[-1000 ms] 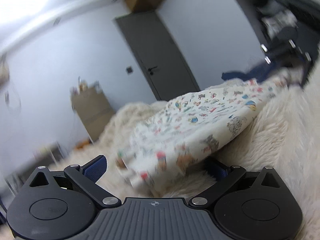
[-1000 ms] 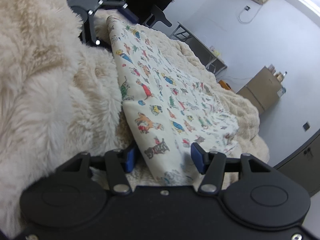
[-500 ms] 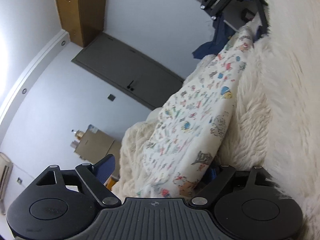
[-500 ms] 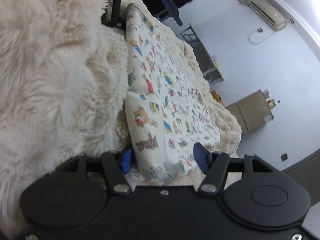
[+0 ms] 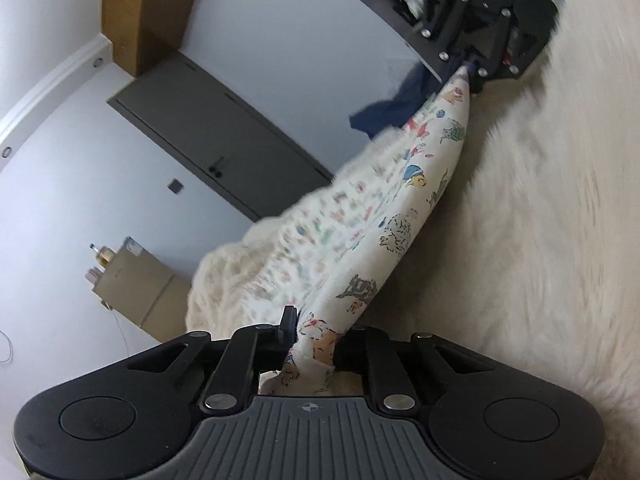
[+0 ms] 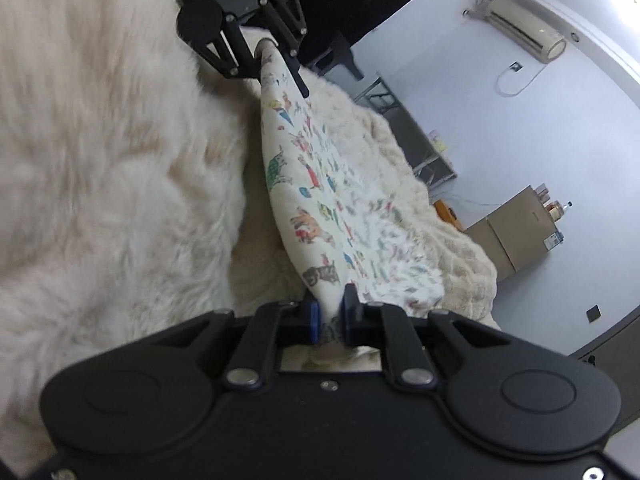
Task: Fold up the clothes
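Over the cream fur blanket [image 6: 100, 200], both grippers' formerly wide fingers now clamped on the printed cloth [image 6: 316, 184].

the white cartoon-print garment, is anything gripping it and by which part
Both. The left gripper and the right gripper are each shut on one end of the same edge of the white cartoon-print garment, pulled taut between them.

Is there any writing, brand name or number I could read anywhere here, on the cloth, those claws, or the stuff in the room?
None can be read.
Printed garment: only cartoon animal pictures, no lettering visible.
Left claw body: just a small round crosshair mark, no words.
Brown cabinet: a small blue sticker, too small to read.
Air conditioner: no legible brand.
Cardboard box: no print legible.
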Available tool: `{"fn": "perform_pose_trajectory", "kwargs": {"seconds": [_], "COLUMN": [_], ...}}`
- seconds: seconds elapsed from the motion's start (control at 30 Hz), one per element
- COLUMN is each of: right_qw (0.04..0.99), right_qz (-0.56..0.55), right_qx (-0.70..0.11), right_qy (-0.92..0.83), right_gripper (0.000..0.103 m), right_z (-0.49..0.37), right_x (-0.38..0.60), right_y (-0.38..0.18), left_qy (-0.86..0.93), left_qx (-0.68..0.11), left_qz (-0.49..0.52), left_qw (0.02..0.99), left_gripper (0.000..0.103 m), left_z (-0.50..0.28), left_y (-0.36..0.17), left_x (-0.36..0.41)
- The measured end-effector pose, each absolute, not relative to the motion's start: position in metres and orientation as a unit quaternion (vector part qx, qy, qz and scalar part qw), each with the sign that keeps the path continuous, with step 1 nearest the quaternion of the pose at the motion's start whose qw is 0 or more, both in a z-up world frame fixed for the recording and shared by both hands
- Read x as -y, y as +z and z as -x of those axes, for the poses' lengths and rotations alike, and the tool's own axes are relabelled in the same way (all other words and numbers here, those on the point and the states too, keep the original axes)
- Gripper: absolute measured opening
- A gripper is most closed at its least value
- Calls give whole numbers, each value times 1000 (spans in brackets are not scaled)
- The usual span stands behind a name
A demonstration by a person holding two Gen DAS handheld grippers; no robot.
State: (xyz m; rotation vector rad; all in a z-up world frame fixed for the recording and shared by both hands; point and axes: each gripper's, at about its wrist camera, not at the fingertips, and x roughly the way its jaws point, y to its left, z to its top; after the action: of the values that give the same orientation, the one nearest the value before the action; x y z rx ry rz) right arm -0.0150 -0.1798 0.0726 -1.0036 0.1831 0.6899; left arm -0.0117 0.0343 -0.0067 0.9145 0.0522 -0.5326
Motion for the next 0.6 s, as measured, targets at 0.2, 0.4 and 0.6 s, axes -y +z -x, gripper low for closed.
{"fn": "perform_pose_trajectory", "kwargs": {"seconds": [0.2,0.4,0.6], "right_qw": [802,773,781], "right_qz": [466,476,438], "right_qx": [-86,-101,-93], "right_qy": [364,406,436], "right_gripper": [9,9,9], "right_z": [44,84,70], "right_x": [189,195,203], "right_y": [105,130,139], "left_qy": [-282,-324,-335], "left_qx": [-15,-16,-14], "left_qz": [-450,-463,-433], "left_qw": [847,825,837], "left_gripper": [10,11,14], "left_z": [50,91,66], "left_y": [20,33,42], "left_x": [-40,-44,-54]}}
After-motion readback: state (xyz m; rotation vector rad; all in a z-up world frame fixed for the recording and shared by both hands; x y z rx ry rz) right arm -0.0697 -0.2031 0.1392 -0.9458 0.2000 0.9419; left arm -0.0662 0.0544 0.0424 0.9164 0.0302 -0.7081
